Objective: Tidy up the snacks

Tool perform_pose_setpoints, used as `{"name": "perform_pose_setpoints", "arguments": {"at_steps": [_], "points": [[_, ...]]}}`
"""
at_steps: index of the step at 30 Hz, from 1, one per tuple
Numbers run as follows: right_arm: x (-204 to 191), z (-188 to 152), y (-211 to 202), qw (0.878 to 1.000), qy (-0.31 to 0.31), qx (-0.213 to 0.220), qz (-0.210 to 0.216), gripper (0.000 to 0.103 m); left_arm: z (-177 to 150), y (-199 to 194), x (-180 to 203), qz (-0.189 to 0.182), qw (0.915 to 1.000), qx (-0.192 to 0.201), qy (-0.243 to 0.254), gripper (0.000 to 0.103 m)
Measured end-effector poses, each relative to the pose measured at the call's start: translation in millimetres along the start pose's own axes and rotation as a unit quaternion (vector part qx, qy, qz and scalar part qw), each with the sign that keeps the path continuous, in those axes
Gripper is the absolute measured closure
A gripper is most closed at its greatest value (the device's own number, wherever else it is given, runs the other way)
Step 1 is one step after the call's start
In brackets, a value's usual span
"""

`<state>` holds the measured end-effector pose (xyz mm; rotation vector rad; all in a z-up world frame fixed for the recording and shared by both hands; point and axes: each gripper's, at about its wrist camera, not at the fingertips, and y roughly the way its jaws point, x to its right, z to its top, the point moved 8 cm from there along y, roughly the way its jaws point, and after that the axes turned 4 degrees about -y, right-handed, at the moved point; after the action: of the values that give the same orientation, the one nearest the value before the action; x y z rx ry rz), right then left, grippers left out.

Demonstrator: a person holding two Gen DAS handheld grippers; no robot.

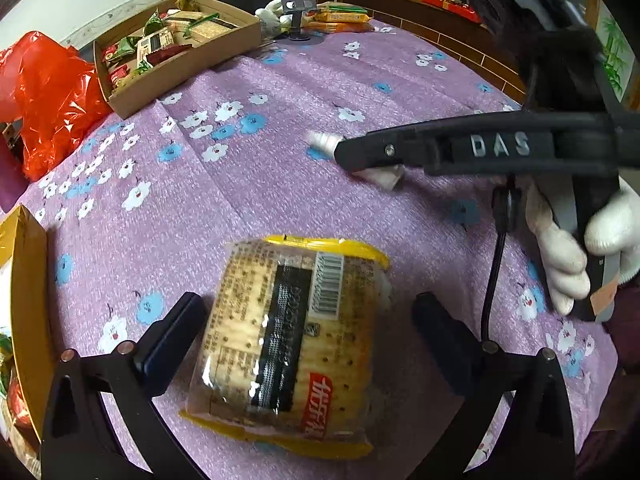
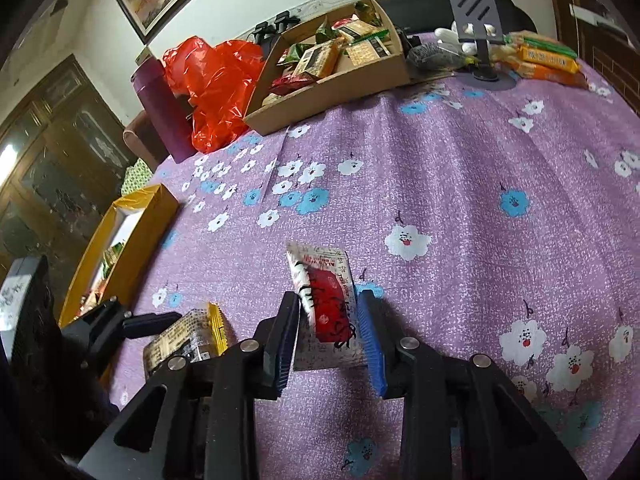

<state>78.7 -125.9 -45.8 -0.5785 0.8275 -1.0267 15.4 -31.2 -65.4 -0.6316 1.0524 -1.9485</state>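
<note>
A yellow-edged cracker pack [image 1: 292,340] lies on the purple flowered cloth between the fingers of my open left gripper [image 1: 308,316], which do not touch it. The pack also shows in the right wrist view [image 2: 188,340]. My right gripper [image 2: 328,312] is shut on a small white-and-red snack packet [image 2: 324,300], held just above the cloth. In the left wrist view the right gripper [image 1: 352,156] reaches in from the right with the white packet [image 1: 380,174] in its tips. A brown cardboard tray [image 2: 340,80] full of snacks stands at the far left.
A yellow box [image 2: 132,236] with snacks sits at the left table edge. A red plastic bag [image 2: 216,84] and a purple bottle [image 2: 160,108] stand beside the tray. A phone stand [image 2: 480,20], white gloves and orange snack packs [image 2: 548,62] are at the far side.
</note>
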Motion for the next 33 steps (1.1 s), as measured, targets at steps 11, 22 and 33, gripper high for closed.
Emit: {"name": "perform_pose_setpoints", "arguments": {"at_steps": [11, 22, 33], "points": [[-4, -1, 0, 0.998, -0.041, 0.005, -0.047, 0.076, -6, -21, -20, 0.019, 0.9972, 0.013, -0.071, 0.035], [-7, 5, -15, 0.997, -0.033, 0.048, -0.041, 0.077, -35, -89, -51, -0.018, 0.9751, 0.11, -0.192, 0.034], [-43, -1, -24, 0.992, -0.078, 0.081, -0.055, 0.077, -61, -178, -104, -0.019, 0.9392, 0.215, -0.267, 0.034]]}}
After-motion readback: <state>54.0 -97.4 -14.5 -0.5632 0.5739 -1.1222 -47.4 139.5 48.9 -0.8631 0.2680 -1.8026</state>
